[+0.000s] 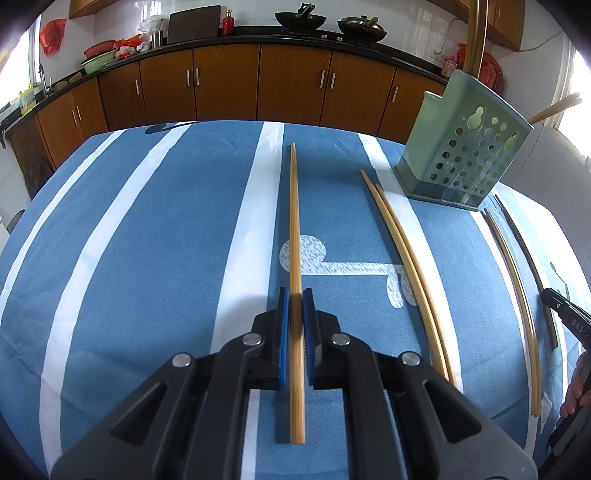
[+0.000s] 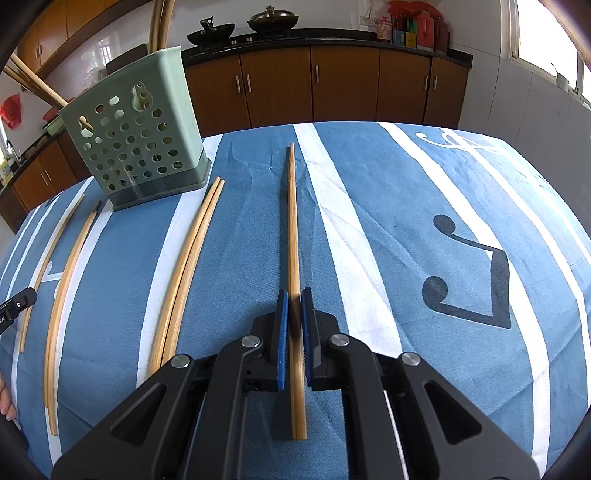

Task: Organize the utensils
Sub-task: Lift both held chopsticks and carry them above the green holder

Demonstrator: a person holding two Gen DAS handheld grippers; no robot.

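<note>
A bamboo chopstick was clamped between the blue pads of the left gripper and another chopstick was likewise gripped by the right gripper, both held above the blue striped tablecloth near the green perforated holder.

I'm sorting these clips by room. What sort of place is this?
Most likely a home kitchen: woks sit on a dark counter above wooden cabinets, and chopsticks lie beside a green utensil holder on a cloth-covered table.
</note>
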